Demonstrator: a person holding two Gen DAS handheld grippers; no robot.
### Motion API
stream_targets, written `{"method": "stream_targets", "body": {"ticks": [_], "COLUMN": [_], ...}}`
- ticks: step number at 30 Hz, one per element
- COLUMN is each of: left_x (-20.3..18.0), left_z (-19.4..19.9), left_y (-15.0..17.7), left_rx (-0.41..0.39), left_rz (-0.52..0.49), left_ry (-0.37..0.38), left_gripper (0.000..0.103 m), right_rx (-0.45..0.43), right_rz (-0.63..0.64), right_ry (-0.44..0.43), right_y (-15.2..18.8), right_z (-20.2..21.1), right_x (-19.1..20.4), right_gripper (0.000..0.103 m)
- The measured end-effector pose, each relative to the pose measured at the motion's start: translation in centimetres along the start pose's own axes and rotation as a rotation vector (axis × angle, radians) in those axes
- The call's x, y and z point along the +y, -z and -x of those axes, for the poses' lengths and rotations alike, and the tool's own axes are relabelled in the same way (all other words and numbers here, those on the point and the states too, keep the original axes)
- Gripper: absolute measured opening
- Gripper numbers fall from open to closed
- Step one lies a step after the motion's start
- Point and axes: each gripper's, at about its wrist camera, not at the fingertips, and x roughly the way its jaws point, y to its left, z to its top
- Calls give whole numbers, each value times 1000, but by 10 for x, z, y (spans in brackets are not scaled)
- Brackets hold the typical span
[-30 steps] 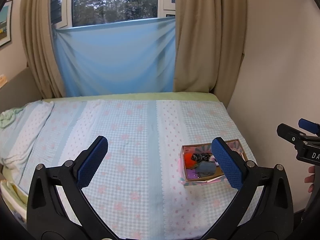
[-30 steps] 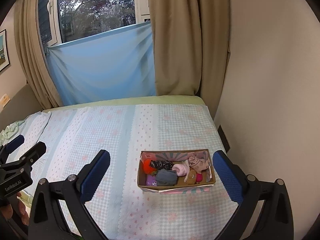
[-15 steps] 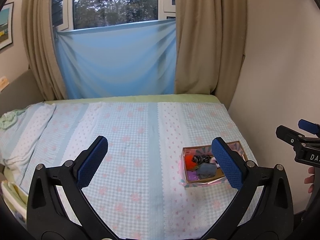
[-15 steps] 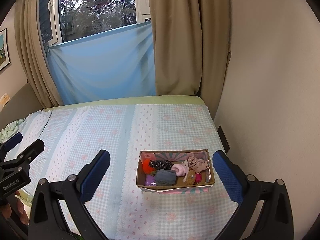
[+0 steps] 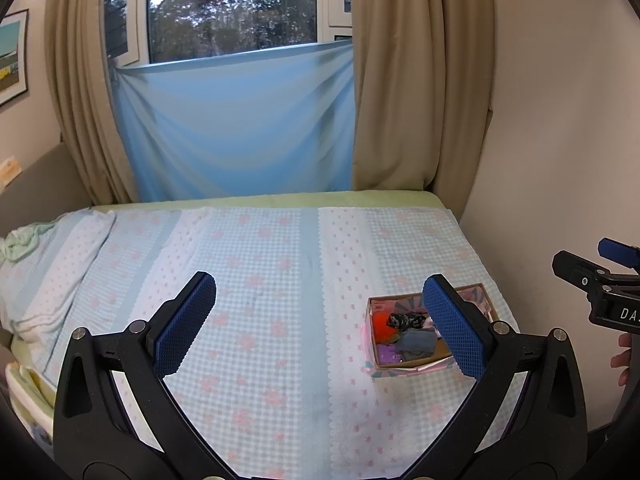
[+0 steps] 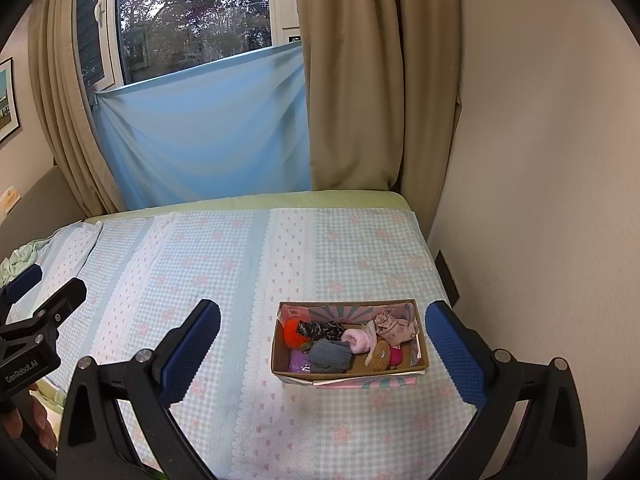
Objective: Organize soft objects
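A cardboard box sits on the bed near its right front corner; it also shows in the left wrist view. It holds several soft items: an orange ball, a dark patterned cloth, a grey cloth, a pink roll, a beige patterned cloth and a brown piece. My right gripper is open and empty, high above the box. My left gripper is open and empty, above the bed to the left of the box.
The bed has a blue-and-white checked cover with pink flowers. A crumpled green cloth lies at its left edge. A wall runs along the right side. Curtains and a blue sheet hang behind.
Both grippers have pulled back and up a little, so the box looks smaller and lower in both views. Both stay open and empty.
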Motion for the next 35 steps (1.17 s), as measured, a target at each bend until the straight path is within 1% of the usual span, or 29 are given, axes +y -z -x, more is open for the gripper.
{"method": "stream_targets", "body": {"ticks": [7, 19, 24, 30, 35], "left_x": [0, 4, 8, 16, 18], "left_z": [-1, -6, -8, -14, -23], "left_y": [-3, -5, -6, -9, -7], "left_rx": [-13, -14, -21, -26, -26], "left_rz": [2, 3, 2, 26, 24], "left_ry": [4, 8, -17, -38, -57], "left_gripper": [103, 103, 103, 103, 103], "right_rx": [-3, -4, -2, -3, 22], "right_rz": [-1, 0, 2, 8, 9], "right_ry": [6, 7, 6, 1, 0], "right_y": [-2, -4, -8, -12, -15], "right_z": [-1, -4, -7, -12, -26], "right_x": [-2, -4, -3, -1, 1], "right_gripper": [102, 102, 102, 102, 102]}}
